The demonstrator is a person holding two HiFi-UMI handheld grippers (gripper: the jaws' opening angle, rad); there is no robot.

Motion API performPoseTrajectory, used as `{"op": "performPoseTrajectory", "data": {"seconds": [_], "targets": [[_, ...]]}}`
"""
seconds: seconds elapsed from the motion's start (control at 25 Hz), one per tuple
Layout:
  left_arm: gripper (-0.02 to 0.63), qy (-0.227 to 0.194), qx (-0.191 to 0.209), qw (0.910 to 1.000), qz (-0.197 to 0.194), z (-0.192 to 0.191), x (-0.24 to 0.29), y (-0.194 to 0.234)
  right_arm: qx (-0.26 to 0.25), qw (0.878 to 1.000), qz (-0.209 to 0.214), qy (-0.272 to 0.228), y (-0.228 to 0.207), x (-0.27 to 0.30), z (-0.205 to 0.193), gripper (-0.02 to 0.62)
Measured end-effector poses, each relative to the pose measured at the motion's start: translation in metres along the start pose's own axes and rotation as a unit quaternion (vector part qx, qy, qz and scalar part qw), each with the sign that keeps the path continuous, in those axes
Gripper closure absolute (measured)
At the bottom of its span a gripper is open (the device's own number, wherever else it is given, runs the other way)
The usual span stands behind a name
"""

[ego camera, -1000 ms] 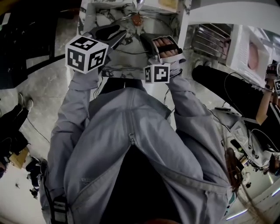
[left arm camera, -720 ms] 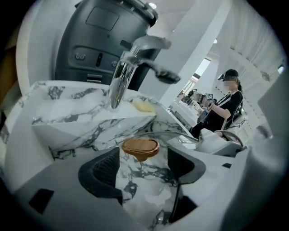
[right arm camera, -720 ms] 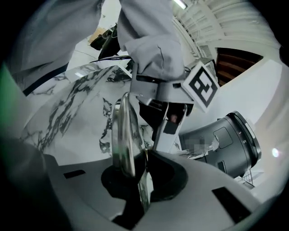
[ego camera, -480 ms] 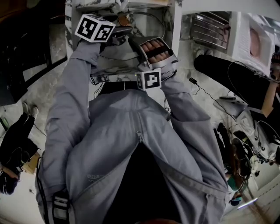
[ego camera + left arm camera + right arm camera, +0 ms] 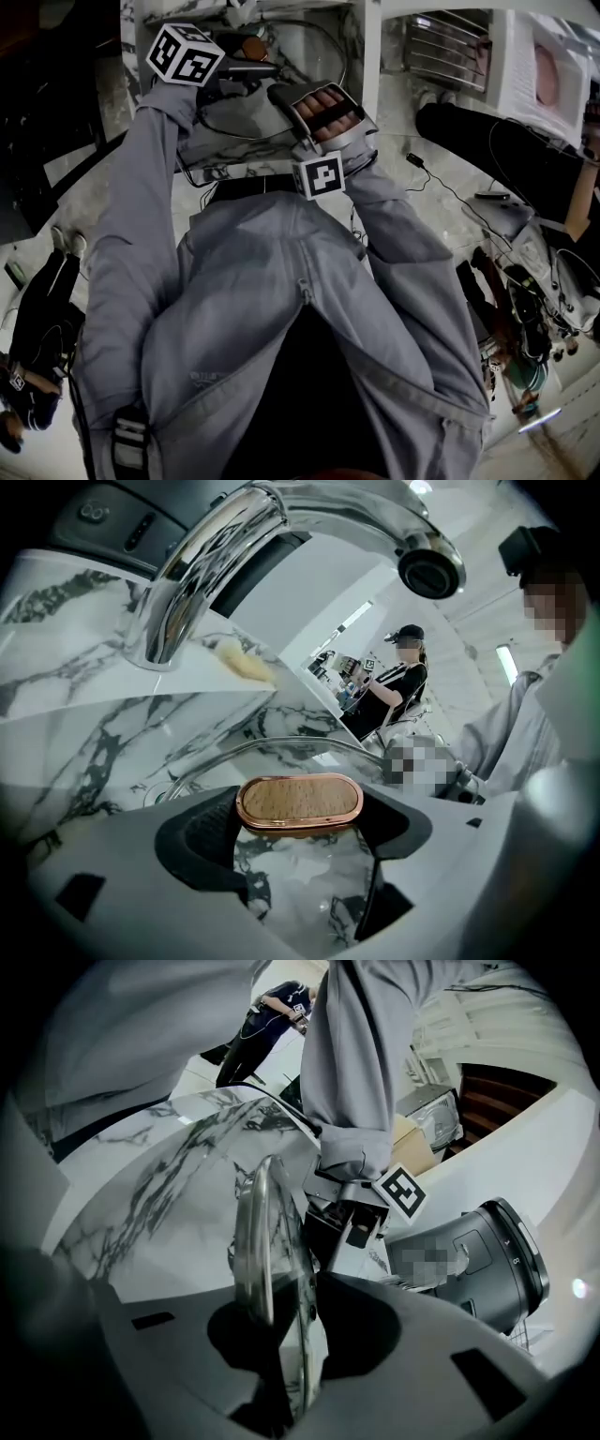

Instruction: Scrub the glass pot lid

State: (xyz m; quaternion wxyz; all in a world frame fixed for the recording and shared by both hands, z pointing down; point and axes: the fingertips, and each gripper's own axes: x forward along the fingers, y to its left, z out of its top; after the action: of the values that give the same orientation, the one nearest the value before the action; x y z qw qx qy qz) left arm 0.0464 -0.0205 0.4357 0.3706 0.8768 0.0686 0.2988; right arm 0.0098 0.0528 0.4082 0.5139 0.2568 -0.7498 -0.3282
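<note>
The left gripper (image 5: 298,855) jaws have just spread wide beside the knob (image 5: 300,803), not pressing it. The right gripper (image 5: 291,1335) pinches the glass pot lid (image 5: 253,1232) at its rim. Probably a regrasp before scrubbing.

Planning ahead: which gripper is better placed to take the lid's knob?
Left gripper: its jaws have just been opening with the knob between them. The right gripper is shut on the rim of the glass lid.
</note>
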Motion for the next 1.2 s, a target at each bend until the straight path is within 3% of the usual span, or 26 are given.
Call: {"op": "performPoseTrajectory", "data": {"seconds": [0.12,0.24,0.48,0.8,1.0,1.2], "targets": [[0.223,0.009,0.011,0.9999,0.008,-0.003,0.003,0.0,0.003,1.0,0.027,0.002,0.011,0.0,-0.001,0.519],[0.221,0.033,0.031,0.9987,0.022,-0.009,0.007,0.0,0.013,0.997,0.079,-0.001,0.028,-0.001,0.003,0.436],[0.221,0.059,0.055,0.9958,0.044,-0.02,0.013,0.0,0.03,0.988,0.153,0.007,0.049,-0.008,0.004,0.365],[0.222,0.072,0.059,0.9947,0.044,-0.021,0.018,-0.002,0.046,0.979,0.197,0.024,0.051,-0.015,0.003,0.345],[0.222,0.08,0.068,0.9937,0.04,-0.022,0.024,-0.006,0.038,0.963,0.261,0.055,0.063,-0.027,-0.005,0.339],[0.222,0.077,0.061,0.9943,0.041,-0.021,0.022,-0.003,0.056,0.96,0.273,0.012,0.061,-0.026,-0.001,0.328]]}}
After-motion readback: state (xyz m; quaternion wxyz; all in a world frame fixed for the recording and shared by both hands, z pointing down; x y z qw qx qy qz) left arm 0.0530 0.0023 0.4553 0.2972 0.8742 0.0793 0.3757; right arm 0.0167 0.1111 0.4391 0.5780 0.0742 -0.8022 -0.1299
